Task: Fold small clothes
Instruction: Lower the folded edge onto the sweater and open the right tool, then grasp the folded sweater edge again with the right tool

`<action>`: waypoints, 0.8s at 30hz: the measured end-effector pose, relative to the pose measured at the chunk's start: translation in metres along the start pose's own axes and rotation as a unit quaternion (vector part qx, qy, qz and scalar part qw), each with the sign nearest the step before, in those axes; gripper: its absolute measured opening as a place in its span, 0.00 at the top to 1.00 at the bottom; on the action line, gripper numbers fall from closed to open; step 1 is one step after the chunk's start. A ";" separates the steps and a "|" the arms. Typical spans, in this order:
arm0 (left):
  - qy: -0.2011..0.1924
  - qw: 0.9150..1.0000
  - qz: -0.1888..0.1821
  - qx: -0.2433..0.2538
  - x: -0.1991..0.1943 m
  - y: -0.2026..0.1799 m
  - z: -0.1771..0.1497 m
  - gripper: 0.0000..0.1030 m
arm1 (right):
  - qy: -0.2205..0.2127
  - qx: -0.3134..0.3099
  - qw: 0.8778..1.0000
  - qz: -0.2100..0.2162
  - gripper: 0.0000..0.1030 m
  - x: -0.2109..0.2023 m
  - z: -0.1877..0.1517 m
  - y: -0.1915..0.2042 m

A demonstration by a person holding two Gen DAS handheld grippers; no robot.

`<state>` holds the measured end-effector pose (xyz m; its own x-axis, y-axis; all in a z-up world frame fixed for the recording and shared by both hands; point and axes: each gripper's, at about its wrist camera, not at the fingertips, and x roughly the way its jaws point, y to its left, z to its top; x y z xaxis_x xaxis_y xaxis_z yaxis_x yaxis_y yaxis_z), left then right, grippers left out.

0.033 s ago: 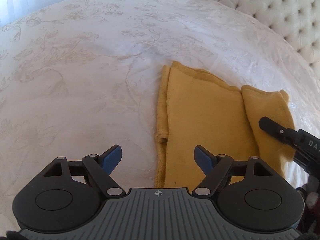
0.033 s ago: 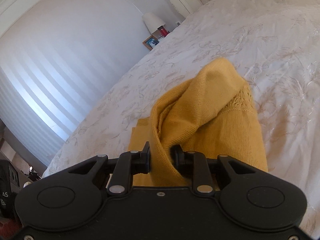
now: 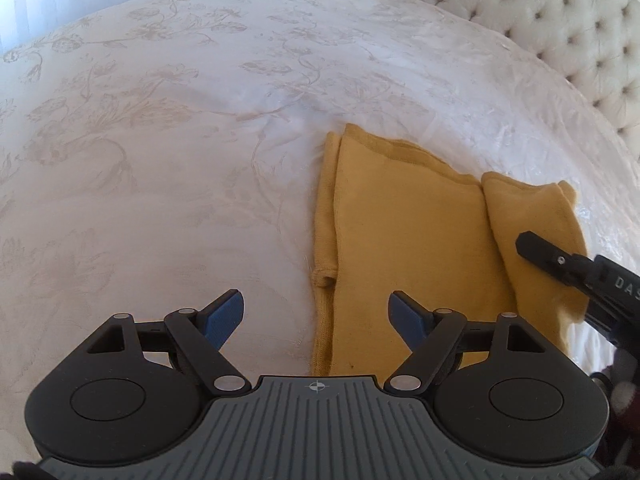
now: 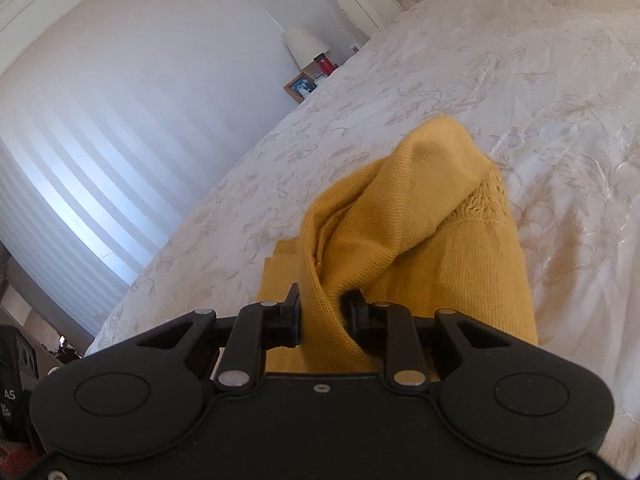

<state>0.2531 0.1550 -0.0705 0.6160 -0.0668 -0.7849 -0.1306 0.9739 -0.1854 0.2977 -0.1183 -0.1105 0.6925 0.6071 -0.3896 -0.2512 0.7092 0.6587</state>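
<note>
Right tool (image 4: 320, 312) clamped on bunched fold of yellow knit garment (image 3: 404, 248), lower centre of frame. Left tool (image 3: 316, 312) apart, empty, over bed (image 3: 160, 160). No visible change; fold mid-way, likely.

My work surface is a bed (image 3: 168, 168) w/ a white, floral-patterned cover, tufted headboard (image 3: 580, 36) at the far right. Only 1 thing lies on it: a mustard knit garment (image 3: 404, 248), near-right of center, mostly flat, its right part folded up off the cover. Rest of the spread, left & far, is bare fabric.
</note>
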 end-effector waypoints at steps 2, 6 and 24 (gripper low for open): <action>-0.005 1.000 -0.002 -0.002 -0.003 0.004 -0.002 0.23 | -0.002 -0.012 1.000 -0.005 0.68 0.004 -0.002 0.009; -0.012 1.000 -0.004 -0.008 -0.006 0.015 -0.003 0.23 | 0.017 -0.055 0.998 -0.004 0.68 0.026 -0.010 0.034; -0.024 0.998 -0.054 -0.021 0.007 -0.003 0.033 0.23 | 0.052 -0.181 0.982 0.024 0.39 -0.020 -0.013 0.047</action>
<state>0.2838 0.1587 -0.0556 0.6639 -0.1589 -0.7307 -0.0932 0.9520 -0.2917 0.2630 -0.0928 -0.0803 0.6062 0.6633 -0.4387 -0.5198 0.7480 0.4127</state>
